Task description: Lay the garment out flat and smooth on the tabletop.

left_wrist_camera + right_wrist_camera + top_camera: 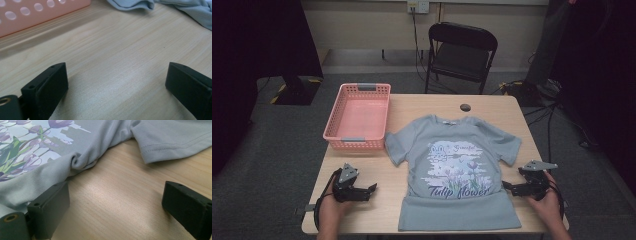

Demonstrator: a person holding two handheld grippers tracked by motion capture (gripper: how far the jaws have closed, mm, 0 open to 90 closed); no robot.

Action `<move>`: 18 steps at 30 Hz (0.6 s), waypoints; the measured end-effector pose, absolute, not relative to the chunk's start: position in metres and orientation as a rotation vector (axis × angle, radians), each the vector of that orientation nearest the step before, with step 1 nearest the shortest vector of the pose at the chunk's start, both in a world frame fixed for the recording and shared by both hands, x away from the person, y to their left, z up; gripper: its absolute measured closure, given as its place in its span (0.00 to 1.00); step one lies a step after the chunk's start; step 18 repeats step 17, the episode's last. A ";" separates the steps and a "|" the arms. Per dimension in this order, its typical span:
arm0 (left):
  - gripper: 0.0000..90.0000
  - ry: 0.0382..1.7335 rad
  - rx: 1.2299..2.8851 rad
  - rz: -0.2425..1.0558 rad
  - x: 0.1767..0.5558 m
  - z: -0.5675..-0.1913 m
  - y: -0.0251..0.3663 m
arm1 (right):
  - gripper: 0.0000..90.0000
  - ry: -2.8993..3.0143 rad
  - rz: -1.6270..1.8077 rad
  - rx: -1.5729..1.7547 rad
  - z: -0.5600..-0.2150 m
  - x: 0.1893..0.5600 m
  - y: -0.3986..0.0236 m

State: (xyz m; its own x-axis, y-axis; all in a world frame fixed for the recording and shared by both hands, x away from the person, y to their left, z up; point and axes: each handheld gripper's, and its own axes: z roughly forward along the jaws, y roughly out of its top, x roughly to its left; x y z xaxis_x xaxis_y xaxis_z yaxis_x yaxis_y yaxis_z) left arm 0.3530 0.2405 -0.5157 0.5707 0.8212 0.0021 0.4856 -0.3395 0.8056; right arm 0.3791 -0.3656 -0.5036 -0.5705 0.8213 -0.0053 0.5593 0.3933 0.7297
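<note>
Grey T-shirt (457,170), hem folded, lay between my wide-open, empty left tongs (371,189) and right tongs (507,187); next, I judged, gripping its sides.

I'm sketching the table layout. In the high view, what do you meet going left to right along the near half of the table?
Left gripper → grey T-shirt → right gripper. The pink basket lies farther back, so it is left out.
</note>
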 end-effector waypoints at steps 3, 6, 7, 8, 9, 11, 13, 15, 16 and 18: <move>0.03 1.054 2.000 0.534 0.353 -0.516 0.240 | 0.07 2.291 0.989 1.194 -0.504 0.379 -0.366; 0.00 1.074 1.997 0.541 0.353 -0.516 0.240 | 0.07 2.292 0.989 1.194 -0.504 0.379 -0.366; 0.00 1.074 1.997 0.542 0.353 -0.516 0.240 | 0.07 2.291 0.989 1.194 -0.504 0.379 -0.366; 0.00 1.075 1.997 0.542 0.353 -0.516 0.240 | 0.07 2.291 0.990 1.194 -0.504 0.379 -0.366; 0.00 1.075 1.998 0.543 0.353 -0.516 0.240 | 0.07 2.292 0.990 1.194 -0.504 0.379 -0.366; 0.00 1.075 1.998 0.543 0.353 -0.516 0.240 | 0.07 2.292 0.989 1.194 -0.504 0.379 -0.366; 0.00 1.075 1.997 0.543 0.353 -0.516 0.240 | 0.07 2.292 0.990 1.195 -0.504 0.379 -0.366; 0.00 1.075 1.998 0.543 0.353 -0.516 0.240 | 0.07 2.292 0.988 1.195 -0.504 0.379 -0.366; 0.00 1.075 1.997 0.543 0.353 -0.516 0.240 | 0.07 2.292 0.988 1.195 -0.504 0.379 -0.365; 0.00 1.075 1.997 0.543 0.353 -0.516 0.240 | 0.07 2.292 0.988 1.195 -0.504 0.379 -0.365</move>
